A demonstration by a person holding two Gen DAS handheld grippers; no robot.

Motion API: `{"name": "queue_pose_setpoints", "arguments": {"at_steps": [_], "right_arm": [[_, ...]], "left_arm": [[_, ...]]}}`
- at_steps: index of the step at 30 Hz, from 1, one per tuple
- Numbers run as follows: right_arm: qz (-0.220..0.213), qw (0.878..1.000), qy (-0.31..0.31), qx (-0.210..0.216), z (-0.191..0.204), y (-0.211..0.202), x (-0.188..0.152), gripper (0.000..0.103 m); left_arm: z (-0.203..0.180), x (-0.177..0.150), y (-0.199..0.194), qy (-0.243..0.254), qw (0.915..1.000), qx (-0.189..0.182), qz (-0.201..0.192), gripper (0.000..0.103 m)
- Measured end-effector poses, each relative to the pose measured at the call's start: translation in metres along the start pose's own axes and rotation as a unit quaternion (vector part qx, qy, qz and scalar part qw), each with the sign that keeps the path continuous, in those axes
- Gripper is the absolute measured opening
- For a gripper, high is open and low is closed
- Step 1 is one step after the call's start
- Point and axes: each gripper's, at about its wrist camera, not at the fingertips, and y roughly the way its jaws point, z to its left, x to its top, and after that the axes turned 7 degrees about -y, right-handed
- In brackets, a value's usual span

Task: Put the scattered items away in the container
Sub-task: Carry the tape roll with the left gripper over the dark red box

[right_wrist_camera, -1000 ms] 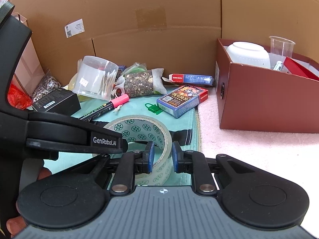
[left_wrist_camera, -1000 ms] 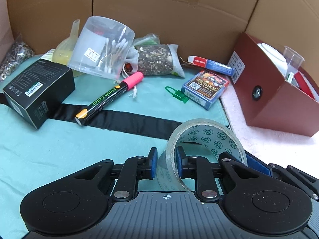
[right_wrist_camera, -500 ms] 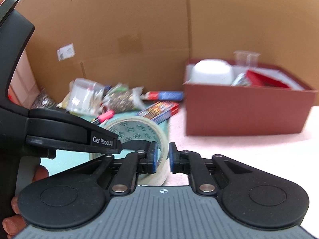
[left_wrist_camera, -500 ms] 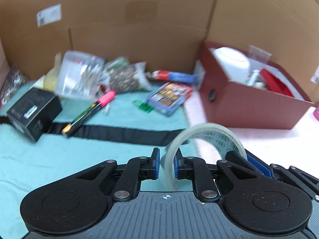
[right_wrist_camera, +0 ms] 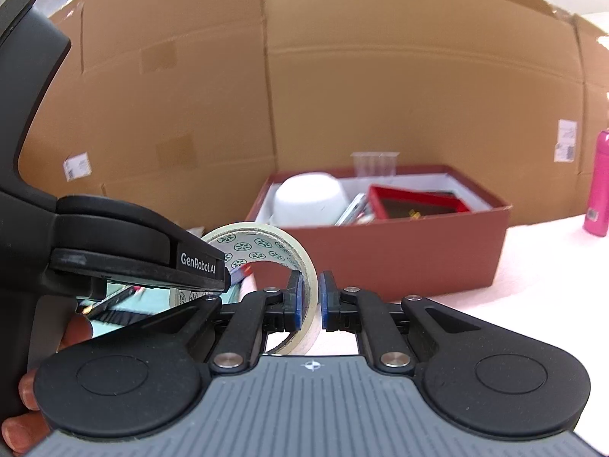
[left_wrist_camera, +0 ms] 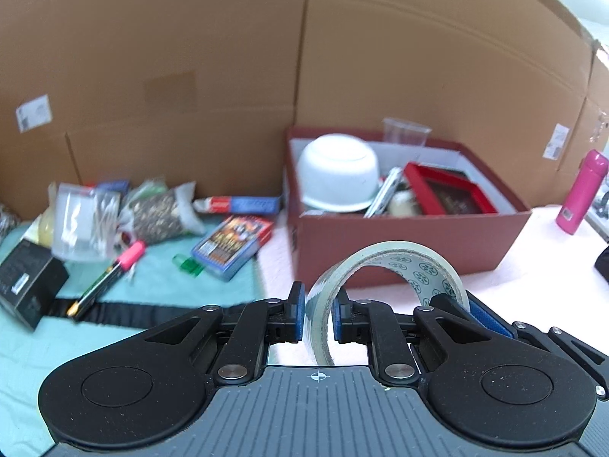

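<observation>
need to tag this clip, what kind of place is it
Probably a makeshift work table, not a lived-in room: tall brown cardboard walls, a dark red cardboard box holding a white upturned bowl, and clutter on a teal cloth.

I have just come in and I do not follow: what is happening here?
A person is tidying with two hand-held grippers. The left gripper and the right gripper each pinch the wall of one roll of clear tape, held above the table in front of the red box. The box holds a white bowl.
</observation>
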Motion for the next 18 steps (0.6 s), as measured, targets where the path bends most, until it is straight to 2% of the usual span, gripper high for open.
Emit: {"name": "queue_pose_setpoints", "arguments": {"at_steps": [10, 18], "right_arm": [[-0.060, 0.997, 0.001, -0.045, -0.043, 0.005, 0.034, 0.011], [-0.084, 0.994, 0.002, -0.076, -0.077, 0.029, 0.053, 0.011]], "left_arm": [[-0.053, 0.038, 0.002, 0.021, 0.9983, -0.034, -0.042, 0.011], [-0.086, 0.064, 0.028, 0.029, 0.9960, -0.058, -0.061, 0.011]]}}
